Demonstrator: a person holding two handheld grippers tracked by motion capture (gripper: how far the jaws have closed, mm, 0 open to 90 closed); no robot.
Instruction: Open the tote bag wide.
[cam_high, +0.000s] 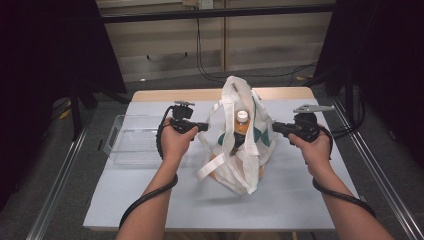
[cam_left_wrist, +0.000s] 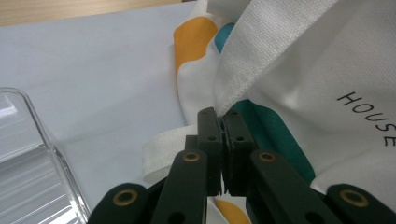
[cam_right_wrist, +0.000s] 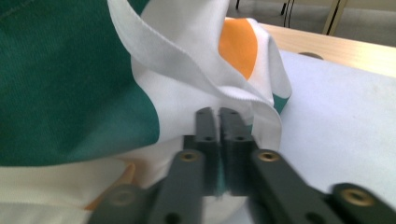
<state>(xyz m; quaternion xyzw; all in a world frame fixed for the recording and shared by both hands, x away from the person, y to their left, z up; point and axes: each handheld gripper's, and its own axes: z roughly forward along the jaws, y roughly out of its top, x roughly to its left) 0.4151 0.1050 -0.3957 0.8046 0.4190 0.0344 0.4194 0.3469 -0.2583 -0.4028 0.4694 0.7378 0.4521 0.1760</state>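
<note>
Both grippers, left (cam_high: 204, 127) and right (cam_high: 276, 127), pinch the tote bag (cam_high: 240, 150) mid-table, spreading its mouth so the bottle (cam_high: 241, 121) stays upright.

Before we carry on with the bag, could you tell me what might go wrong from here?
1. The left gripper pinches only a thin edge of the tote bag; the cloth could slip out if pulled.
2. The bottle stands upright inside the open bag, so uneven pulling by the right gripper might tip it.
3. The clear tray lies close beside the left hand and could get knocked.
</note>
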